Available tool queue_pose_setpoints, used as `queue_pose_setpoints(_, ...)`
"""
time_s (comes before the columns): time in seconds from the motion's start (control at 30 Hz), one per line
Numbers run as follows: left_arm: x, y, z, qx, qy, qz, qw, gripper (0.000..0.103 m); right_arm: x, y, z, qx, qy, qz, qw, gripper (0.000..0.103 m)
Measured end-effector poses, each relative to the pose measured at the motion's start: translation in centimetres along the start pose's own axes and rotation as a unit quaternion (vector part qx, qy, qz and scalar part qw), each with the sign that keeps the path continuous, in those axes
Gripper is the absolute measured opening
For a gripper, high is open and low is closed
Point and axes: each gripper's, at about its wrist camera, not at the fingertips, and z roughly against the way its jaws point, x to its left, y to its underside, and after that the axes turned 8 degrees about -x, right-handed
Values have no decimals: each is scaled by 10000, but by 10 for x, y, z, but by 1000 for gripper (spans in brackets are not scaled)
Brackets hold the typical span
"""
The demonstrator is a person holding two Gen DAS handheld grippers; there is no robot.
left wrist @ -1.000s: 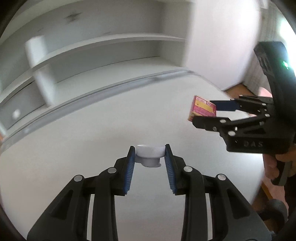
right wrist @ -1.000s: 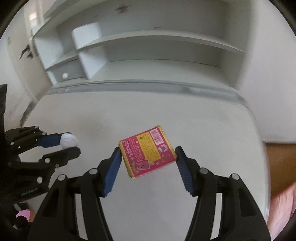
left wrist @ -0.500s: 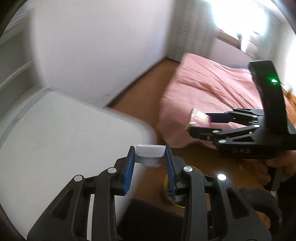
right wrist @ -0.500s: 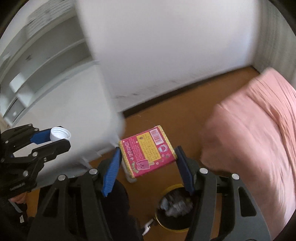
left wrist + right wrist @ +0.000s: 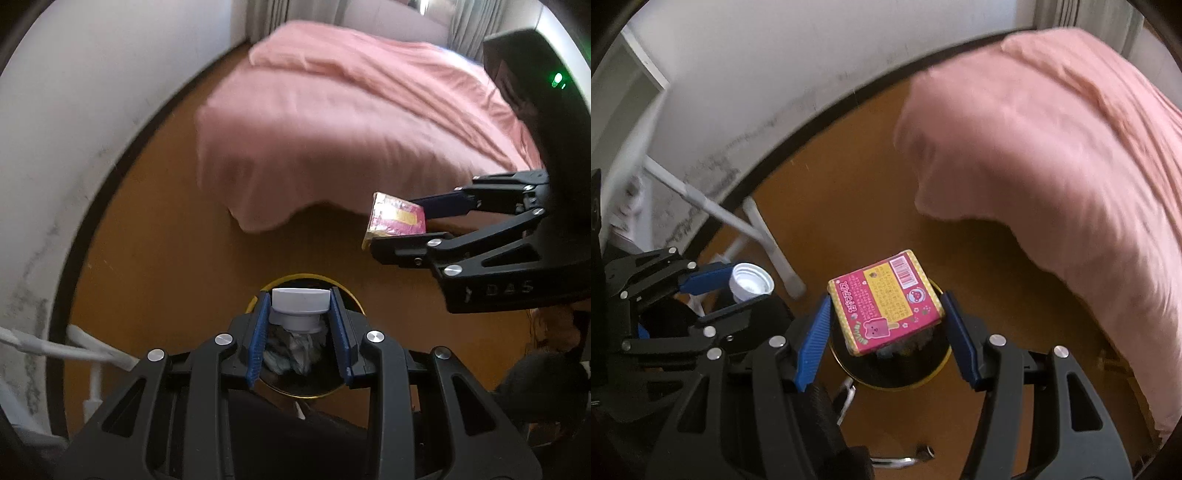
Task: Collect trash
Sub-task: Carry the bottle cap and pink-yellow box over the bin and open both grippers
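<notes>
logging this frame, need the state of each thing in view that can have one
left gripper: shut on white bottle cap
white bottle cap: held above bin
right gripper: shut on pink snack box
pink snack box: held above bin, tilted
yellow-rimmed bin: open, trash inside

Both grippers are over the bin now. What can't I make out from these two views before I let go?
- Bin: both views, grippers and their loads cover most of its mouth; how full is unclear.
- Trash inside: left view, crumpled and shadowed; unidentifiable.
- Box print: right view, too small to read.
- Cap underside: left view, hidden.
- Bed: blurred, cut by the edge.
</notes>
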Motion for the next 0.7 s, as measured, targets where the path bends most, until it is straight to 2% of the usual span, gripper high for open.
queue_pose_setpoints(0.17,-11,11,-38,380,205,141,9990,31,-20,17,-50,612,-89,-68,9981,58)
queue_pose_setpoints(0.3,-15,17,-51,518,162,79,9985,31,-31,20,-61,675,-133,-195,9974,59)
queue_pose_setpoints(0.53,-15,15,-60,580,217,110,9980,32,-23,15,-66,726,-198,-191,9970,59)
queue_pose_setpoints(0.57,-15,13,-61,592,209,118,9980,37,-23,14,-66,723,-196,-185,9970,59)
queue_pose_setpoints(0.6,-16,10,-64,592,188,121,9980,47,-23,12,-67,723,-196,-180,9970,59)
queue_pose_setpoints(0.63,-15,9,-64,573,159,126,9982,50,-23,12,-67,722,-194,-176,9970,59)
queue_pose_setpoints(0.7,-14,8,-62,528,160,146,9984,51,-23,11,-68,722,-189,-160,9971,59)
